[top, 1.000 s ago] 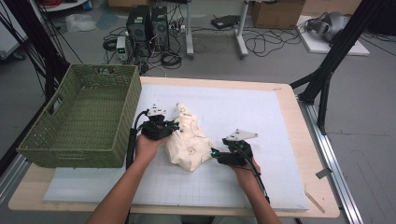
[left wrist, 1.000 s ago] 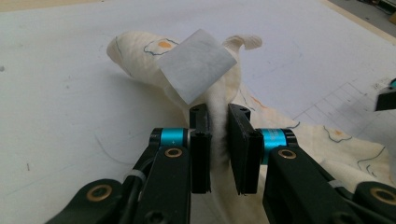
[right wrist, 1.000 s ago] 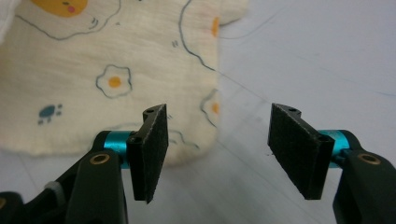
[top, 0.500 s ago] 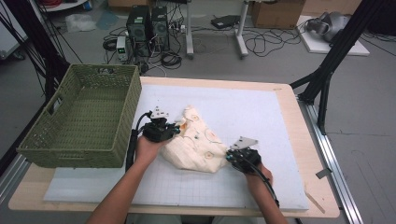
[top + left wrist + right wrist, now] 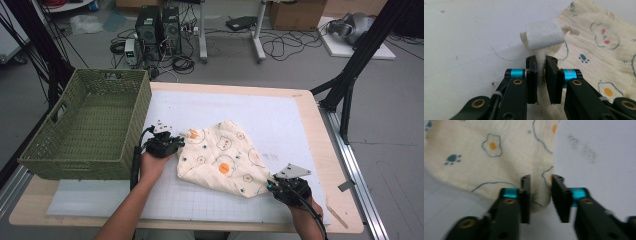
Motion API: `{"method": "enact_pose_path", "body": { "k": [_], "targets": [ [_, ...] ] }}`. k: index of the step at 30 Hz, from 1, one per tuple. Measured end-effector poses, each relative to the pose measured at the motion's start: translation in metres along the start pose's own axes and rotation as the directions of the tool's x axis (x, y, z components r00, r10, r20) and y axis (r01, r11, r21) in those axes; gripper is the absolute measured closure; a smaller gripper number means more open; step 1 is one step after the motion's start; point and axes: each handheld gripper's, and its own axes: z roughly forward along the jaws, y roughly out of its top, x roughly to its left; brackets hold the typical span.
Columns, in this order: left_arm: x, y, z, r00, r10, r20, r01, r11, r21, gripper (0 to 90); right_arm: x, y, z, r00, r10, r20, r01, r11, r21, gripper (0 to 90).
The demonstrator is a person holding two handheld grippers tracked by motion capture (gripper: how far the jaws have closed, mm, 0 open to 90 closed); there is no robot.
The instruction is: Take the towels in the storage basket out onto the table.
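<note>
At the lower right of the high view, the right gripper (image 5: 272, 186) sits at the near corner of the cloth (image 5: 220, 157); it has travelled down and right since a second ago, drawing the bunched cloth out flat. In the right gripper view its jaws have just been opening, and the cloth corner (image 5: 540, 195) lies between them with a gap at the right pad. At centre left, the left gripper (image 5: 179, 144) has barely shifted. Its jaws are nearly closed, pinching the cloth edge (image 5: 541, 62) just below a white tag (image 5: 544, 33). The cloth now lies on the white mat (image 5: 280, 115), long axis running from centre left down to lower right. The green basket (image 5: 87, 130) stands at far left.
</note>
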Motion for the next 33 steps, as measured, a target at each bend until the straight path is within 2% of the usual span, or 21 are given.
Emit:
{"method": "enact_pose_path", "body": {
  "k": [1, 2, 3, 5, 7, 8, 10, 12, 14, 15, 17, 18, 19, 23, 30, 33],
  "targets": [
    [0.000, 0.000, 0.000, 1.0000, 0.003, 0.002, -0.003, 1.0000, 0.009, 79.9, -0.001, 0.005, 0.000, 0.9998, -0.013, 0.013, 0.013, 1.000, -0.019, 58.8],
    [0.000, -0.001, 0.001, 1.0000, 0.001, 0.000, -0.001, 1.0000, 0.009, 79.9, -0.002, 0.011, 0.000, 0.9997, -0.012, 0.023, 0.013, 0.999, -0.046, 51.2],
    [-0.001, -0.001, 0.002, 1.0000, 0.002, 0.001, -0.002, 0.9999, 0.010, 79.8, -0.003, 0.018, 0.001, 0.9992, -0.004, 0.040, 0.007, 0.997, -0.076, 47.9],
    [-0.001, -0.001, 0.002, 0.9999, 0.010, 0.000, -0.010, 0.9999, 0.013, 79.9, -0.007, 0.032, 0.009, 0.9993, 0.006, 0.037, -0.002, 0.993, -0.119, 42.0],
    [0.000, -0.001, 0.003, 1.0000, 0.002, -0.005, -0.002, 1.0000, 0.009, 79.9, -0.011, 0.045, 0.024, 0.9993, 0.031, 0.019, -0.028, 0.990, -0.135, 40.6],
    [0.000, -0.001, 0.003, 1.0000, 0.003, -0.005, -0.003, 0.9999, 0.012, 79.9, -0.012, 0.050, 0.035, 0.9983, 0.058, 0.005, -0.057, 0.989, -0.133, 40.6],
    [0.000, -0.001, 0.003, 1.0000, 0.004, -0.002, -0.004, 0.9999, 0.013, 80.2, -0.013, 0.056, 0.050, 0.9972, 0.074, -0.013, -0.075, 0.992, -0.106, 40.8],
    [0.000, -0.001, 0.003, 1.0000, 0.003, 0.001, -0.003, 0.9999, 0.012, 80.2, -0.011, 0.059, 0.065, 0.9970, 0.071, -0.033, -0.073, 0.994, -0.075, 46.0],
    [0.000, -0.001, 0.003, 1.0000, 0.006, 0.002, -0.006, 0.9999, 0.015, 80.7, -0.009, 0.059, 0.073, 0.9982, 0.047, -0.038, -0.049, 0.998, -0.041, 52.2],
    [0.000, -0.002, 0.003, 1.0000, 0.002, 0.004, -0.002, 0.9999, 0.016, 80.7, -0.010, 0.059, 0.073, 0.9963, 0.062, -0.060, -0.065, 0.997, -0.049, 56.0],
    [0.000, -0.002, 0.003, 0.9999, 0.009, 0.007, -0.009, 0.9998, 0.018, 81.3, -0.014, 0.055, 0.072, 0.9873, 0.104, -0.120, -0.111, 0.992, -0.053, 68.5],
    [-0.001, -0.002, 0.003, 0.9999, 0.012, 0.007, -0.012, 0.9997, 0.019, 81.7, -0.015, 0.052, 0.070, 0.9852, 0.111, -0.131, -0.120, 0.991, -0.062, 78.6],
    [-0.001, -0.002, 0.003, 0.9999, 0.010, 0.009, -0.010, 0.9998, 0.017, 82.1, -0.014, 0.049, 0.068, 0.9856, 0.096, -0.139, -0.106, 0.992, -0.071, 84.8],
    [-0.003, -0.001, 0.004, 0.9996, 0.020, 0.020, -0.020, 0.9995, 0.024, 84.9, -0.010, 0.035, 0.055, 0.9919, 0.022, -0.125, -0.033, 0.996, -0.087, 86.5],
    [-0.004, -0.003, 0.009, 0.9998, 0.016, 0.015, -0.016, 0.9995, 0.027, 85.1, -0.005, 0.017, 0.030, 0.9912, -0.010, -0.132, 0.003, 0.998, -0.058, 86.5],
    [-0.004, -0.003, 0.011, 0.9996, 0.016, 0.023, -0.016, 0.9992, 0.035, 84.2, -0.003, 0.014, 0.026, 0.9888, -0.001, -0.150, -0.008, 0.998, -0.055, 83.2]
  ]
}}
